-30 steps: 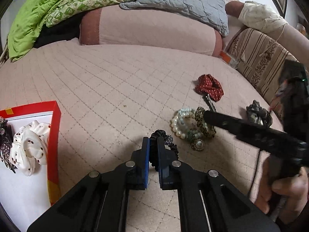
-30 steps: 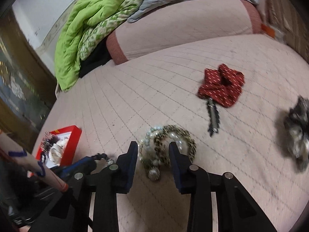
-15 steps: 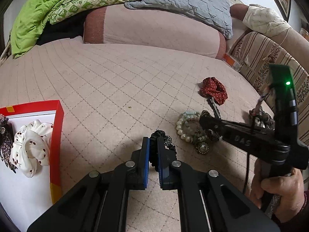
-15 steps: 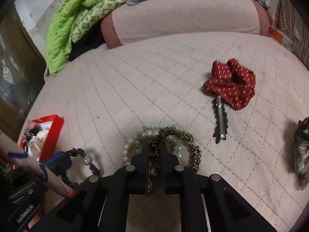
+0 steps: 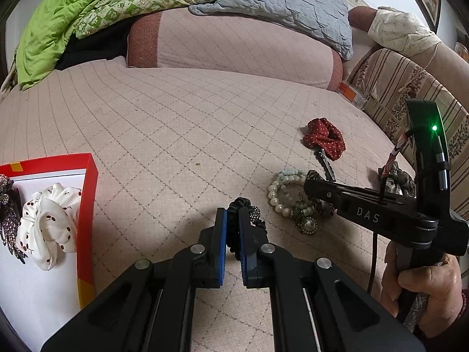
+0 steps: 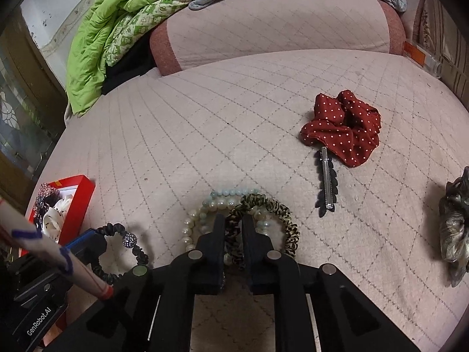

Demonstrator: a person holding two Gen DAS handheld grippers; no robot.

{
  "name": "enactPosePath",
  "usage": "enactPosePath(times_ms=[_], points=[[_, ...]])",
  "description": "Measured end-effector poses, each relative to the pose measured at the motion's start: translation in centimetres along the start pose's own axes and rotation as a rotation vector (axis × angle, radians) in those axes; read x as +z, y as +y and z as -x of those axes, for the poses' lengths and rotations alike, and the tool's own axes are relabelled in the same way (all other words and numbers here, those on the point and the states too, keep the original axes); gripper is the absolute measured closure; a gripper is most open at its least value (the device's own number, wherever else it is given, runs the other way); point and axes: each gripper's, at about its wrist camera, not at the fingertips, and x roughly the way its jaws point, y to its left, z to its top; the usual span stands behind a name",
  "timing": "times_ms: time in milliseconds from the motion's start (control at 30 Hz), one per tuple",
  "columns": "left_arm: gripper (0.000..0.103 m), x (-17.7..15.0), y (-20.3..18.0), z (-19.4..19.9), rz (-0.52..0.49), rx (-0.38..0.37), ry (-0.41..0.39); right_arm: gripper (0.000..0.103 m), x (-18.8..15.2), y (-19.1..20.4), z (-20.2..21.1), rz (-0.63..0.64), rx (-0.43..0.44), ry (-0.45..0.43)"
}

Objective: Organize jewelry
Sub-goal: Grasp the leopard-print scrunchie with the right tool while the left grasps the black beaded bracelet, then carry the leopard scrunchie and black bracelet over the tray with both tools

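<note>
My left gripper (image 5: 231,215) is shut on a black hair tie with a sparkly bead (image 5: 252,211), which also shows in the right wrist view (image 6: 129,239). My right gripper (image 6: 233,223) is shut on a leopard-print hair band (image 6: 275,208) that lies over a pearl bracelet (image 6: 193,220) on the pink bed cover. In the left wrist view the right gripper (image 5: 310,183) reaches over the pearl bracelet (image 5: 274,193). A red box (image 5: 88,193) at the left holds a white cherry-print scrunchie (image 5: 49,223) and a dark beaded clip (image 5: 7,205).
A red polka-dot scrunchie (image 6: 343,126), a black hair clip (image 6: 326,182) and a dark shiny scrunchie (image 6: 454,223) lie to the right on the bed. A pink bolster (image 5: 234,44), a green quilt (image 5: 73,6) and a grey pillow (image 5: 293,3) are at the back.
My right gripper went from open around the leopard band to shut on it. The left gripper stays shut on the black hair tie.
</note>
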Motion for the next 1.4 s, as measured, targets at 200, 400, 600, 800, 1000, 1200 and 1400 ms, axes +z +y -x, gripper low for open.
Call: enactPosePath(times_ms=[200, 400, 600, 800, 1000, 1200, 1400], points=[[0.096, 0.1, -0.1, 0.1, -0.006, 0.003, 0.003, 0.083, -0.1, -0.1, -0.6, -0.004, 0.0, 0.026], [0.096, 0.1, -0.2, 0.0, -0.012, 0.005, 0.006, 0.082, -0.3, 0.5, -0.9, 0.039, -0.023, 0.026], [0.096, 0.1, -0.1, -0.1, -0.01, 0.002, 0.004, 0.09, -0.2, 0.6, -0.3, 0.039, -0.016, -0.003], [0.096, 0.2, 0.0, 0.0, -0.008, 0.005, -0.005, 0.091, 0.2, 0.2, 1.9, -0.004, 0.045, -0.09], [0.096, 0.0, -0.1, 0.7, -0.022, 0.021, -0.025, 0.091, 0.7, 0.6, 4.4, -0.046, 0.128, -0.178], [0.096, 0.0, -0.5, 1.9, -0.034, 0.023, -0.049, 0.091, 0.7, 1.2, 6.6, -0.07, 0.183, -0.251], [0.096, -0.3, -0.4, 4.4, -0.03, 0.025, -0.09, 0.091, 0.0, 2.0, 7.9, -0.087, 0.217, -0.279]])
